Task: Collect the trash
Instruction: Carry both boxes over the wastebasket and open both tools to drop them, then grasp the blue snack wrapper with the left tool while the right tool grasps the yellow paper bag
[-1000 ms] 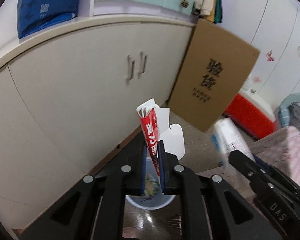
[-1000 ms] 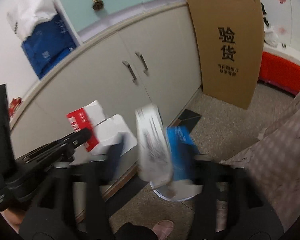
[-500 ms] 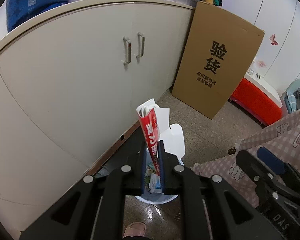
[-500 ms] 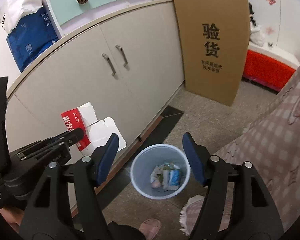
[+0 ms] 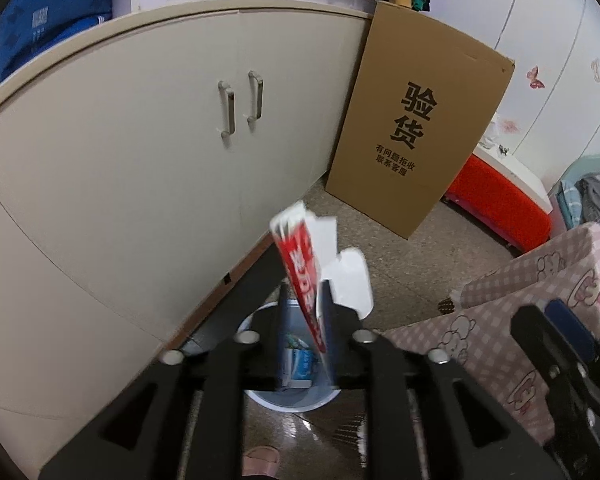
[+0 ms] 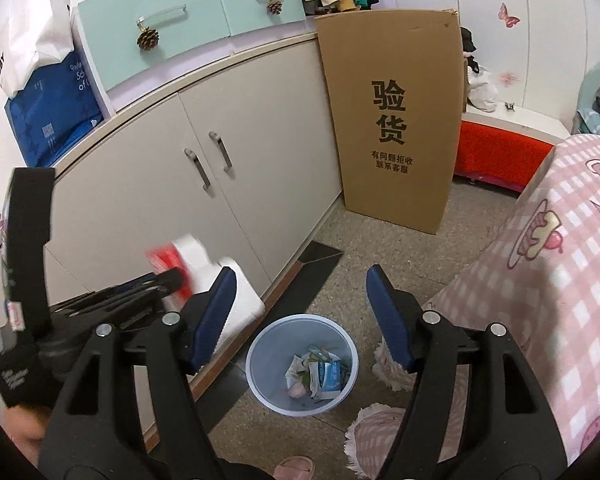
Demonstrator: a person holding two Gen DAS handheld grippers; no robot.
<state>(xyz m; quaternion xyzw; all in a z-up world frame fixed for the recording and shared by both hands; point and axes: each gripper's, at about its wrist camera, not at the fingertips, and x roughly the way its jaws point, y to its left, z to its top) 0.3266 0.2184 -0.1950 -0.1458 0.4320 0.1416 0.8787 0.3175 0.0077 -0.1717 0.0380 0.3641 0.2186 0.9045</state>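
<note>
Bedroom floor by the cream cabinet, and the red-and-white carton (image 5: pixel 306 276) is being let go right above the blue bin (image 6: pixel 302 364): left gripper (image 5: pixel 304 312) jaws are opening, carton tilted between them. Right gripper (image 6: pixel 300 316) is spread, empty. Next, probably a clear drop. "验货" is printed on the cardboard sheet (image 6: pixel 392 120) behind the bin.
</note>
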